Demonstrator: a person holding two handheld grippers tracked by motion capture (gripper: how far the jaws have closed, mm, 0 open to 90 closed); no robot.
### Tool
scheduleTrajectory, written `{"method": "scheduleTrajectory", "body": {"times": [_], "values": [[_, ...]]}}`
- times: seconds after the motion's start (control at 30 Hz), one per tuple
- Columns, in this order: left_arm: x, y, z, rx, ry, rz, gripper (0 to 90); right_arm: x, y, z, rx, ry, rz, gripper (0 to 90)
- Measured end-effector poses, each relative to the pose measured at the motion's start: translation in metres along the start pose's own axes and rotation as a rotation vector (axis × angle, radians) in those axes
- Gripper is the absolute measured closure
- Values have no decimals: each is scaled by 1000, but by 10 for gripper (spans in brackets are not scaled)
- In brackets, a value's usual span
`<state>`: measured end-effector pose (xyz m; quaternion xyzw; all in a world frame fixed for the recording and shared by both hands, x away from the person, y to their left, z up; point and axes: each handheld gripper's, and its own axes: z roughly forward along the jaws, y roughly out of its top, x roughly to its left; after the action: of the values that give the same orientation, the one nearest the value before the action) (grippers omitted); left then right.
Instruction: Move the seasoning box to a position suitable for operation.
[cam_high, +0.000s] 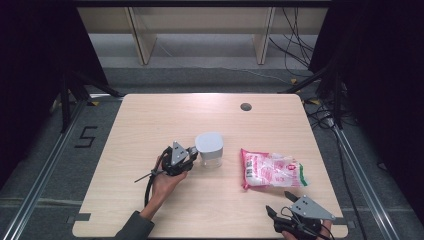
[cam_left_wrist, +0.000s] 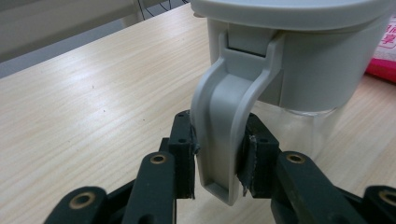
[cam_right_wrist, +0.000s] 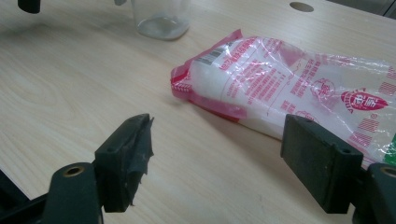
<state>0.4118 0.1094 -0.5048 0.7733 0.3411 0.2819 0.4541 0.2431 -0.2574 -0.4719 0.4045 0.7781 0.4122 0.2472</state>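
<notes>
At the table's (cam_high: 150, 115) near edge, around 5 o'clock, the right gripper (cam_high: 282, 202) rests in the person's hand with its jaws spread wide and nothing between them. In the right gripper view these jaws (cam_right_wrist: 215, 154) frame bare wood, and the bag (cam_right_wrist: 299, 88) lies just past them, toward 1 o'clock.

The bag (cam_high: 272, 170) is a clear plastic packet with pink and red print and white contents. It lies flat at about 4 o'clock from the table's centre, well apart from the right gripper and near the jug.

The left hand (cam_high: 167, 182) comes in from the near edge at about 7 o'clock and carries the left gripper (cam_high: 192, 156), which points toward 3 o'clock at the jug (cam_high: 210, 149). In the left gripper view the two pads (cam_left_wrist: 187, 149) stand on either side of the jug's grey handle (cam_left_wrist: 224, 126) and press against it, so the left gripper (cam_left_wrist: 217, 154) is clamped on the handle.

The jug stands upright just near of the table's centre, between the left gripper and the bag. It has a grey lid (cam_left_wrist: 289, 11), a grey collar below it and a clear body (cam_left_wrist: 299, 130) resting on the wood. The handle curves down from the collar, and its lower end hangs free between the pads.

Farther off, at about 1 o'clock, a small dark round hole (cam_high: 245, 106) sits in the tabletop near the far edge.
</notes>
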Motion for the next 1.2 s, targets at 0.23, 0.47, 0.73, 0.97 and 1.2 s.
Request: {"method": "scheduleTrajectory", "body": {"times": [0.23, 0.47, 0.73, 0.97, 1.2], "values": [[3, -2, -1, -16, -52, -32, 699, 0, 0, 0, 7, 1, -2, 255], [-12, 3, -3, -4, -98, 43, 697, 0, 0, 0, 9, -6, -2, 255], [-14, 2, -2, -11, -150, 18, 696, 1, 0, -1, 2, 3, -8, 256], [-12, 3, -3, -5, -104, 74, 695, 0, 0, 0, 7, 0, -2, 256], [-11, 2, -5, -9, -122, 61, 697, 0, 0, 1, 6, 13, 2, 256]]}}
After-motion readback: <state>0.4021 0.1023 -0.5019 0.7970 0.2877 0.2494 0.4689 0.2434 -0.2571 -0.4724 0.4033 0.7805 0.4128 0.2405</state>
